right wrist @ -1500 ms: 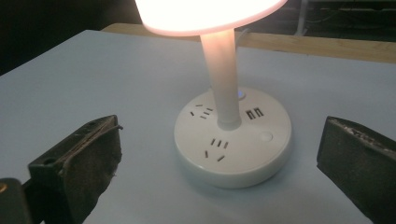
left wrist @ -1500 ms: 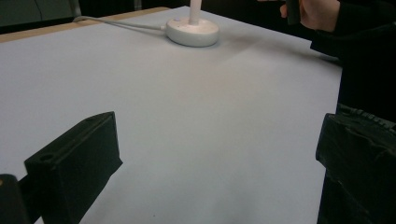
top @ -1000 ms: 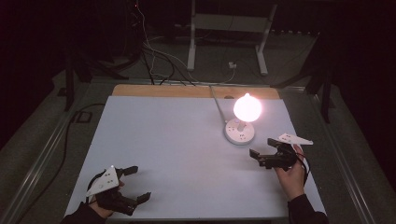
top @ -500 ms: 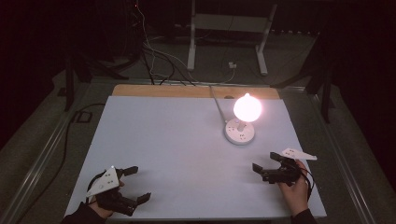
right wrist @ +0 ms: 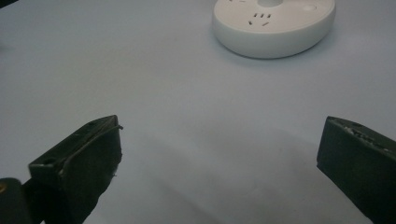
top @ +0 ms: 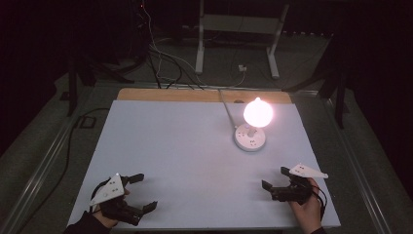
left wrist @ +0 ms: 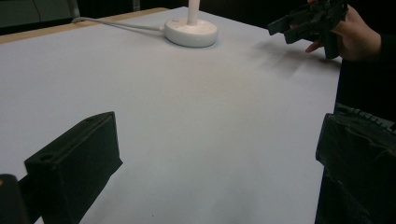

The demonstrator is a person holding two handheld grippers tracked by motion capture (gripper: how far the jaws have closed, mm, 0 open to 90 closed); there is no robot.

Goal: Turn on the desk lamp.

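A lit bulb (top: 257,112) glows on a short stem above a round white socket base (top: 250,138) at the table's right middle. That base (right wrist: 273,25) has socket holes on top, and its white cable (left wrist: 116,24) runs to the far edge. My right gripper (top: 273,178) hovers near the front right edge, open and holding nothing, its jaws wide apart (right wrist: 219,158) and aimed at the base. My left gripper (top: 147,191) is at the front left, open and holding nothing (left wrist: 219,172). Across the table, the right gripper (left wrist: 310,21) sits in a hand.
The white tabletop (top: 185,146) has a wooden strip (top: 195,95) along its far edge. Beyond it, cables and a metal stand (top: 238,34) stand on the dark floor. Metal rails run along both sides of the table.
My right gripper has drawn back from the socket base toward the near edge of the table, still open. The left gripper has stayed in place.
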